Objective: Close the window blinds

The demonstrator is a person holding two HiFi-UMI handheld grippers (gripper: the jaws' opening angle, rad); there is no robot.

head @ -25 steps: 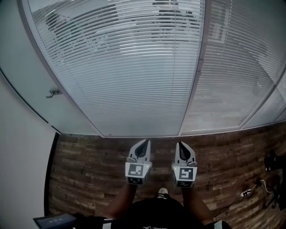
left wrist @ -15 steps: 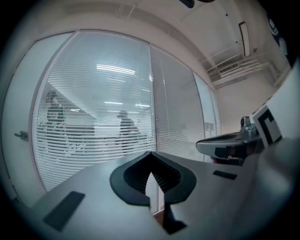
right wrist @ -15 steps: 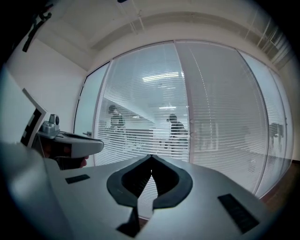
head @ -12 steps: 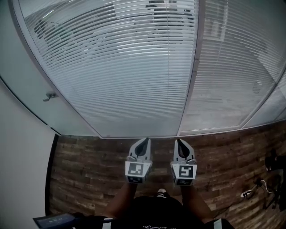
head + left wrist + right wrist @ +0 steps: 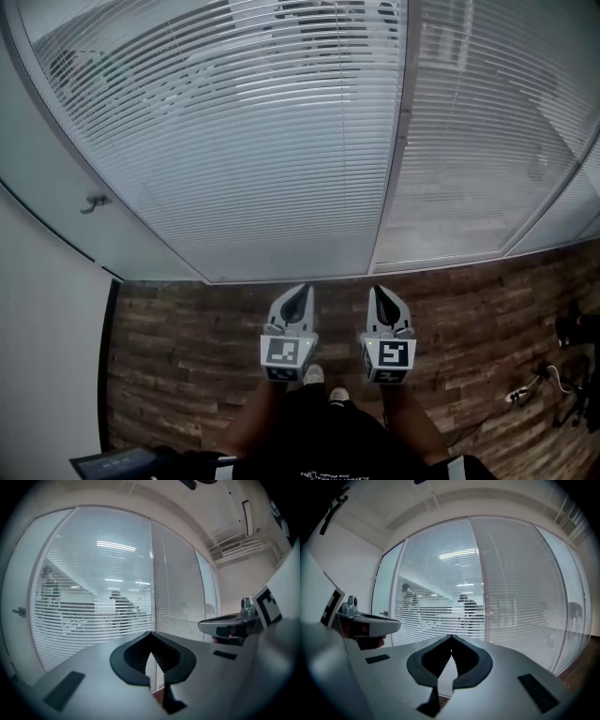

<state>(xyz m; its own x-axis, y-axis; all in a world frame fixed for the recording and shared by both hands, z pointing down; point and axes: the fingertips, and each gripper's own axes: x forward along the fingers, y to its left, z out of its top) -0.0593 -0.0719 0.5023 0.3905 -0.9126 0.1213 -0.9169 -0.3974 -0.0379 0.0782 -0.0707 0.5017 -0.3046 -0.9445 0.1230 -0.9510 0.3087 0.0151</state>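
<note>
White slatted blinds hang behind a glass wall. The left panel has its slats tilted open, so the room behind shows through; the right panel looks more closed. My left gripper and right gripper are held side by side above the floor, pointing at the base of the glass just short of it. Both are shut with nothing between the jaws. In the left gripper view the left gripper's tips meet before the blinds. The right gripper view shows the right gripper the same way.
A vertical frame post divides the two panels. A door handle sits on the glass at the left, beside a white wall. The floor is dark wood planks. Cables and a stand lie at the right.
Both grippers have come a little closer to the glass wall together, still shut. The blinds fill more of the head view and the door handle has drifted left.
</note>
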